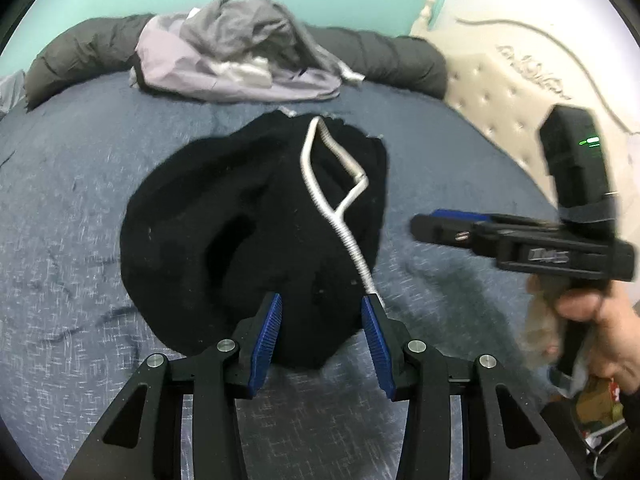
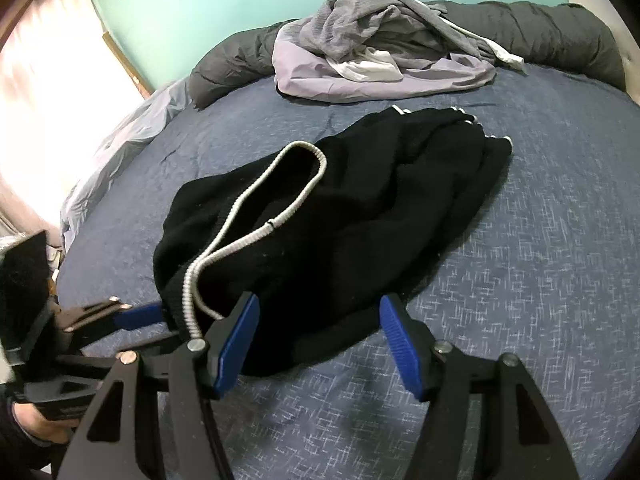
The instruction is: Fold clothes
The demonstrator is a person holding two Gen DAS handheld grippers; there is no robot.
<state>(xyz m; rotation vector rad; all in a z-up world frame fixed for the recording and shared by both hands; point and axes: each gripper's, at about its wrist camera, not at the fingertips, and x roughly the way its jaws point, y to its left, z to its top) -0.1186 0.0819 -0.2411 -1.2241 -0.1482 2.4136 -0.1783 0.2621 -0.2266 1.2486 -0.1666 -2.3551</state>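
A black garment [image 1: 248, 232] with a pale ribbed trim [image 1: 320, 196] lay crumpled on the blue bed cover [image 1: 80, 280]. In the left wrist view it spread from the centre toward 12 o'clock, its near hem lying between the fingers of the left tool [image 1: 322, 312]. That tool's blue pads [image 1: 266, 340] stood apart and clamped nothing; the trim's end reached the right-hand pad, though contact could not be confirmed.

In the right wrist view the garment [image 2: 340, 216] ran from 9 o'clock toward 1 o'clock, its near edge passing behind the left-hand finger of the right tool [image 2: 320, 316]. This tool's pads [image 2: 236, 344] were likewise spread wide and empty, hovering over the cover [image 2: 540, 260].

The right tool [image 1: 420, 226], seen at 3 o'clock from the left camera, pointed sideways toward the garment, gripped from below by a hand [image 1: 600, 320]. The left tool [image 2: 138, 314] appeared at 8 o'clock from the right camera, beside the garment's edge.

At 12 o'clock a heap of grey and lilac clothes [image 1: 240, 52] rested against a dark rolled duvet [image 1: 80, 56].
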